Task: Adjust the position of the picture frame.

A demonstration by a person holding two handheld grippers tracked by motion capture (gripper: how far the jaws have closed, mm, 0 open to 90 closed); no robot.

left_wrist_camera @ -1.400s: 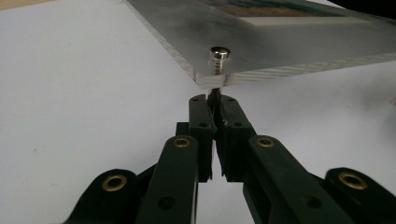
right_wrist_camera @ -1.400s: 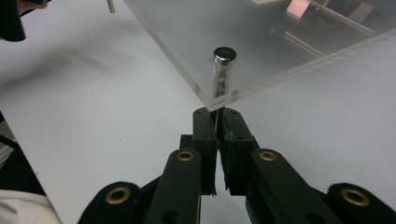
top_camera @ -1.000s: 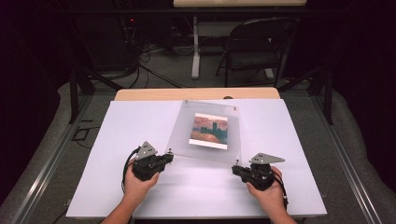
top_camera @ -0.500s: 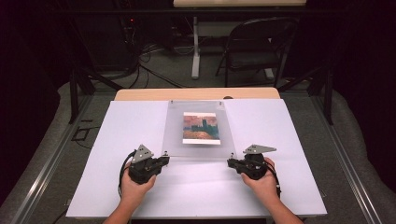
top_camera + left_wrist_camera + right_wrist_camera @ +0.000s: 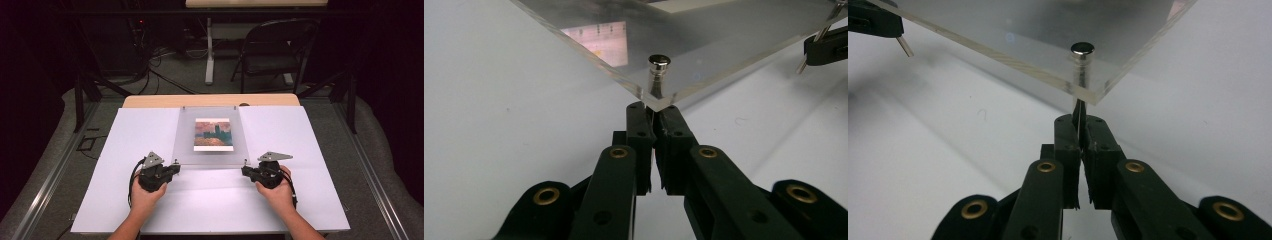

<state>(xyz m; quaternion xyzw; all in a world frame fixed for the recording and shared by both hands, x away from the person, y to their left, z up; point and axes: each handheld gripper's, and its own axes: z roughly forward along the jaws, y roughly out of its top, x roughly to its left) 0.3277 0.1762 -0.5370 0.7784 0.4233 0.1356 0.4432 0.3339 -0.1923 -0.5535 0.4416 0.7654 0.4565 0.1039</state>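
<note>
On the near half of the white worktop (image 5: 125,200), the left hand (image 5: 145,197) at 7 o'clock and the right hand (image 5: 277,195) at 5 o'clock each hold black tongs. The left tongs (image 5: 176,167) are closed on a thin metal pin under the near left corner of a clear acrylic frame (image 5: 185,145); a silver stud (image 5: 659,62) caps that corner. The right tongs (image 5: 245,171) are closed on the matching pin (image 5: 1079,117) below the near right corner. The frame sits at the worktop's centre, reaching toward 12 o'clock, with a small painting print (image 5: 213,134) in it. Beyond, at 1 o'clock, a folding chair (image 5: 275,50) stands on the floor.
</note>
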